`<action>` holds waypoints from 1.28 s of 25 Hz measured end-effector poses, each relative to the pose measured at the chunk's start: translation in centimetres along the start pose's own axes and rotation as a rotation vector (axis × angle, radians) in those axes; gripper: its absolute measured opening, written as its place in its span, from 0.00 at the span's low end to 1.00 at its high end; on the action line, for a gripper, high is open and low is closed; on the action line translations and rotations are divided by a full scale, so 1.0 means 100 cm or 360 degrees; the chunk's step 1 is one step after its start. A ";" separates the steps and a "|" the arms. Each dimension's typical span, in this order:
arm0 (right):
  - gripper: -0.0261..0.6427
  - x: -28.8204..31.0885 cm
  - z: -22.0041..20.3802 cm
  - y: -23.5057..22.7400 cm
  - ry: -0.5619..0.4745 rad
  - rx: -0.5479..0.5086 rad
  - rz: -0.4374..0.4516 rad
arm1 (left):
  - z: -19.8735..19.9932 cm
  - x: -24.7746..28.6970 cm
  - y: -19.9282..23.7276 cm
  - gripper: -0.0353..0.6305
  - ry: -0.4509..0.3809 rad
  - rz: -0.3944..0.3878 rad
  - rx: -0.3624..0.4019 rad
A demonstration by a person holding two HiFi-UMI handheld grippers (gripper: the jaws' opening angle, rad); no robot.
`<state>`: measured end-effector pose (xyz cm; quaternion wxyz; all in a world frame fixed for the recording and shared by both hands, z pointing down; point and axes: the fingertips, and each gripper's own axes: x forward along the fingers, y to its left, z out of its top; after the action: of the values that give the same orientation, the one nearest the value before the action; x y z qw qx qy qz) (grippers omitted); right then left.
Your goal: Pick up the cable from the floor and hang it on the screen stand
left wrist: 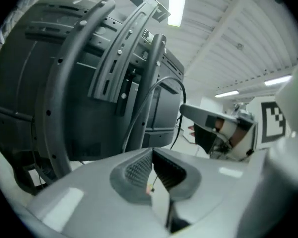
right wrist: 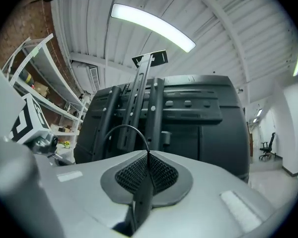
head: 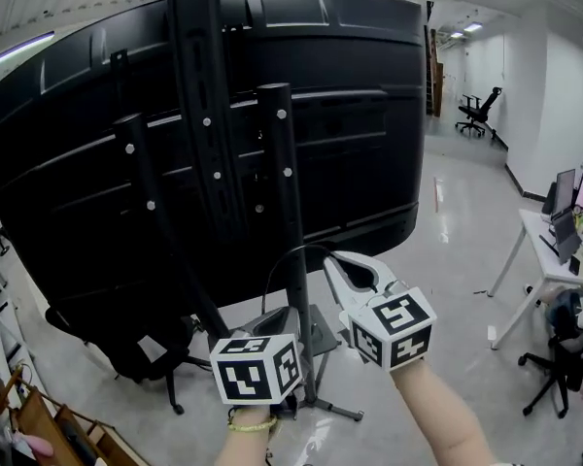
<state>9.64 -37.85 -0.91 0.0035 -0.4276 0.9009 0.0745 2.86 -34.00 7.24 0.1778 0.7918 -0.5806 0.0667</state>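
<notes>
Room: open office with a glossy pale floor (head: 447, 260), strip lights overhead, seen past the screen stand (head: 290, 212).
Cable (head: 290, 251): off the floor, arched in a thin dark loop just in front of the screen stand's uprights and strung between the two grippers.
Right gripper (head: 330, 260): clenched on the cable, with the strand pinched at the very tips of the meshed pads and curving up and away toward the stand.
Left gripper (head: 272, 318): low beside the stand's base, jaws drawn together at the tips with a thin strand caught between the pads; cable rose from just beside them.
Screen (head: 369, 95): large dark back panel bolted to the stand's perforated rails and filling most of the head view.
Office chair (head: 478, 112): well apart from the stand, far down the room.
Desk (head: 534, 236): to the right of the stand, with monitors on it.
</notes>
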 end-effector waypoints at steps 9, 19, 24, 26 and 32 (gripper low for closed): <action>0.06 0.059 0.125 -0.038 -0.0201 -0.0111 -0.0083 | 0.147 0.016 0.000 0.06 -0.0227 0.0017 0.0222; 0.05 0.116 0.230 -0.079 -0.0230 -0.0273 -0.0240 | 0.264 0.012 0.015 0.06 -0.0396 0.0133 0.0422; 0.05 0.134 0.224 -0.086 -0.0108 -0.0326 -0.0270 | 0.275 0.016 0.026 0.06 -0.0401 0.0148 0.0409; 0.05 0.134 0.215 -0.086 -0.0096 -0.0346 -0.0287 | 0.268 0.018 0.029 0.06 -0.0387 0.0142 0.0400; 0.08 0.121 0.188 -0.077 -0.0099 -0.0408 -0.0321 | 0.225 0.032 0.030 0.06 -0.0307 0.0126 0.0378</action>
<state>6.80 -49.38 -21.38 -0.0157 -0.5103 0.8360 0.2012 -1.25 -45.74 -12.03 0.0236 0.7864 -0.6137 0.0655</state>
